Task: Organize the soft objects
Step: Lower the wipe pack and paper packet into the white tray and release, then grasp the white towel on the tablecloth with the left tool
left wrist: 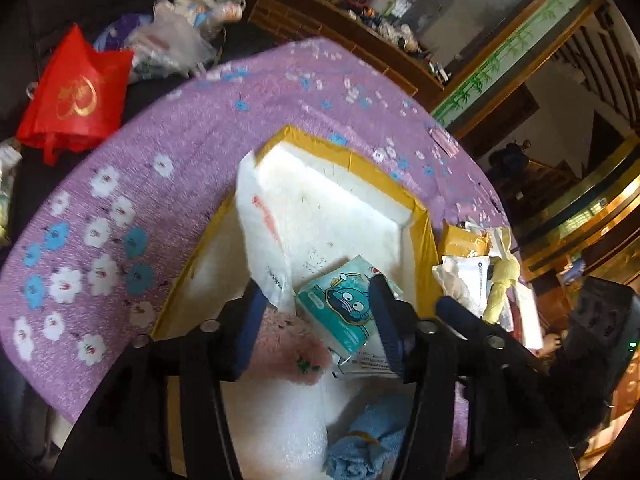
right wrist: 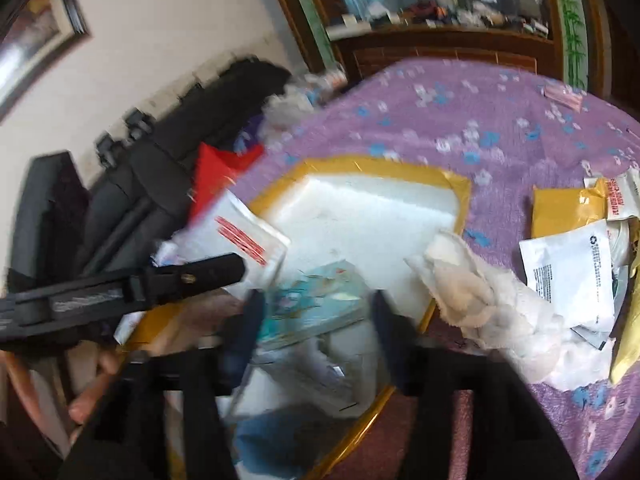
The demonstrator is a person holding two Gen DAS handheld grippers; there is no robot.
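The left gripper (left wrist: 318, 300) has a black frame with round silver screws, and its two fingers (left wrist: 386, 316) are covered in dark blue. The right gripper (right wrist: 316, 316) has the same black frame and dark blue fingers (right wrist: 248, 328).

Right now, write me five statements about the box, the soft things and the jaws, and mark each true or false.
1. The foam box is edged with yellow tape. True.
2. The teal tissue pack lies outside the box on the cloth. False: it lies inside the box.
3. The left gripper has its jaws open. True.
4. The tablecloth is plain green. False: it is purple with flowers.
5. A blue towel lies in the box. True.
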